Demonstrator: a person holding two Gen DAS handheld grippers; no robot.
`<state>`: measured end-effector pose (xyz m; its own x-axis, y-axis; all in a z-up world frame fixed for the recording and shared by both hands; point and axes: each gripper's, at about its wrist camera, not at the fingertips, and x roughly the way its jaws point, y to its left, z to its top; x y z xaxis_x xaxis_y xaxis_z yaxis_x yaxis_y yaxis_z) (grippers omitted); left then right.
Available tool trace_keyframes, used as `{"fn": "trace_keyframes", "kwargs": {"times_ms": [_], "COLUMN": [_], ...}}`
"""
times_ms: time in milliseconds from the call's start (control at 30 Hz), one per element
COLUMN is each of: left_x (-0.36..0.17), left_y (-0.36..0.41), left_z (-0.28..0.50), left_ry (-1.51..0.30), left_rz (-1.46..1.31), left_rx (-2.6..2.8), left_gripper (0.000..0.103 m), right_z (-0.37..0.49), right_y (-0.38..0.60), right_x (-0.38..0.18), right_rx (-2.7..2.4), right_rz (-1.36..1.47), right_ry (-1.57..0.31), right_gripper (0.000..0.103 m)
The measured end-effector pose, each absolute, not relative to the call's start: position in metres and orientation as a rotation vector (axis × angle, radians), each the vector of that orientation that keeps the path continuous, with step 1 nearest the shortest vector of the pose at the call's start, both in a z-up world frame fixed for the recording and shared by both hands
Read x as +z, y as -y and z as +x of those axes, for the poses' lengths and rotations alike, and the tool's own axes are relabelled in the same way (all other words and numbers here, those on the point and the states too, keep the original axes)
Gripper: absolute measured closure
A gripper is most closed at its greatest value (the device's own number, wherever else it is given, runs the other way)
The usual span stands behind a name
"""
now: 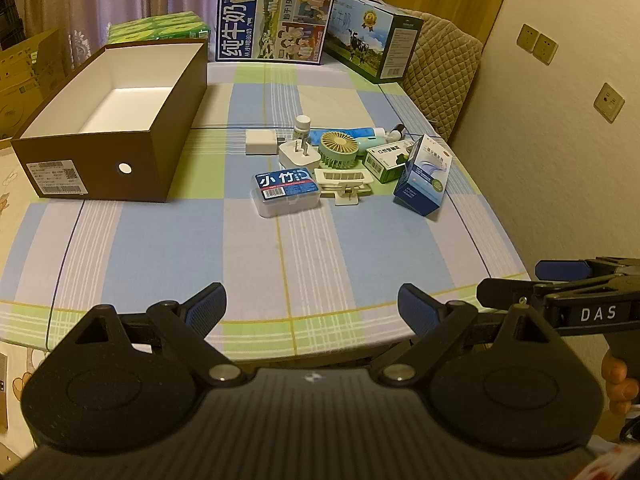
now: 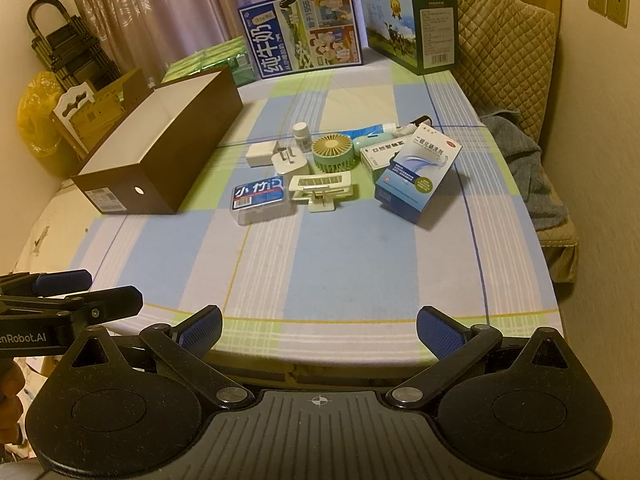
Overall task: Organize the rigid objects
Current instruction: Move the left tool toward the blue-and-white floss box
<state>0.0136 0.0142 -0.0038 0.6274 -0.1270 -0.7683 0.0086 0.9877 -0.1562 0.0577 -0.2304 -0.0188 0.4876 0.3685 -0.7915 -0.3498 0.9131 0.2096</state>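
A brown box with a white inside (image 1: 120, 92) (image 2: 160, 148) stands empty at the table's left. Beside it, mid-table, lies a cluster: a clear case with a blue label (image 1: 287, 192) (image 2: 260, 198), a white clip tray (image 1: 345, 184) (image 2: 322, 189), two white plug adapters (image 1: 298, 153) (image 2: 290, 163), a green mini fan (image 1: 340, 149) (image 2: 331, 153), a small white bottle (image 1: 302, 126) (image 2: 302, 134), a green-white carton (image 1: 386, 160) (image 2: 380, 152) and a blue-white medicine carton (image 1: 425, 178) (image 2: 418, 172). My left gripper (image 1: 312, 312) and right gripper (image 2: 320, 328) hang open over the near edge, holding nothing.
Two milk cartons (image 1: 276, 20) (image 2: 414, 26) and green packs (image 1: 160, 28) stand along the far edge. A padded chair (image 2: 504, 40) with a grey cloth (image 2: 528, 168) stands at the right by the wall. The checked tablecloth (image 1: 200, 248) covers the table.
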Motion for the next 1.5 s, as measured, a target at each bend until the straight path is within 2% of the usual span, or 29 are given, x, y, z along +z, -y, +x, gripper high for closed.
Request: {"fn": "trace_keyframes", "kwargs": {"times_ms": [1000, 1500], "left_x": [-0.003, -0.016], "left_y": [-0.017, -0.026], "left_z": [0.035, 0.074], "left_ry": [-0.906, -0.917], "left_rz": [-0.134, -0.062], "left_rx": [-0.107, -0.169], "left_gripper": [0.012, 0.012], "right_z": [0.070, 0.093], "right_y": [0.233, 0.234], "right_x": [-0.019, -0.024], "right_rx": [0.419, 0.380], "right_rz": [0.040, 0.080], "right_ry": [-0.972, -0.983], "right_gripper": [0.002, 0.002]}}
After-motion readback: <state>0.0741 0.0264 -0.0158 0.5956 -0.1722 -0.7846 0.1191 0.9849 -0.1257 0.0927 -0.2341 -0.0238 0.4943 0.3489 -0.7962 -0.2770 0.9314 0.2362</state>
